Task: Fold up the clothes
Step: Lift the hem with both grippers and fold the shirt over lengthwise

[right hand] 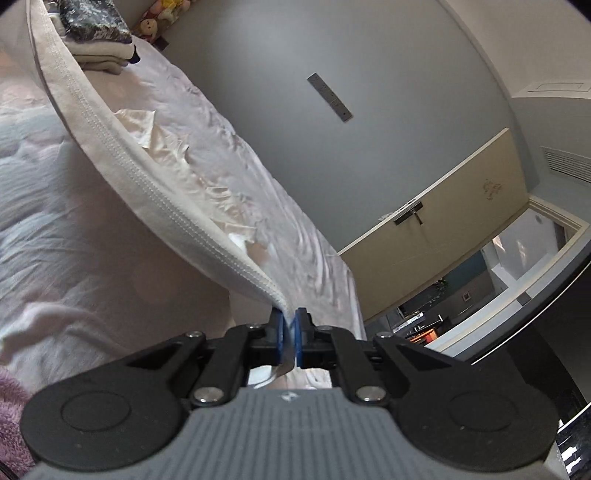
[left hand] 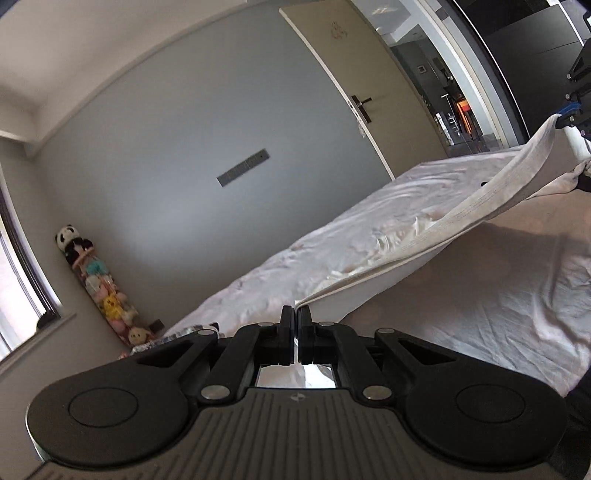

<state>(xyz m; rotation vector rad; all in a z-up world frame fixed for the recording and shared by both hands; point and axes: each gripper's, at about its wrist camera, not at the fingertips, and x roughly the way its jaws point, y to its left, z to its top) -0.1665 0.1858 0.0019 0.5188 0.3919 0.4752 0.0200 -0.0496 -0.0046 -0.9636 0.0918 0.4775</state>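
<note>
Closest to me, L gripper has its jaws pressed together on a corner of the white garment; R gripper is clamped on the other end, cloth showing between its blue pads. The garment hangs stretched between the two, its stitched hem running diagonally above the bed, the rest of the fabric sagging below it toward the sheet. That raised band blocks part of my look at the mattress behind it. Past it, a crumpled cream cloth lies on the sheet, then folded clothes w/ a dark patterned item on top near the bed's far end. Further back: stack of plush toys in the corner by the window, grey wall w/ switch panel, beige door w/ handle, open doorway beyond.
</note>
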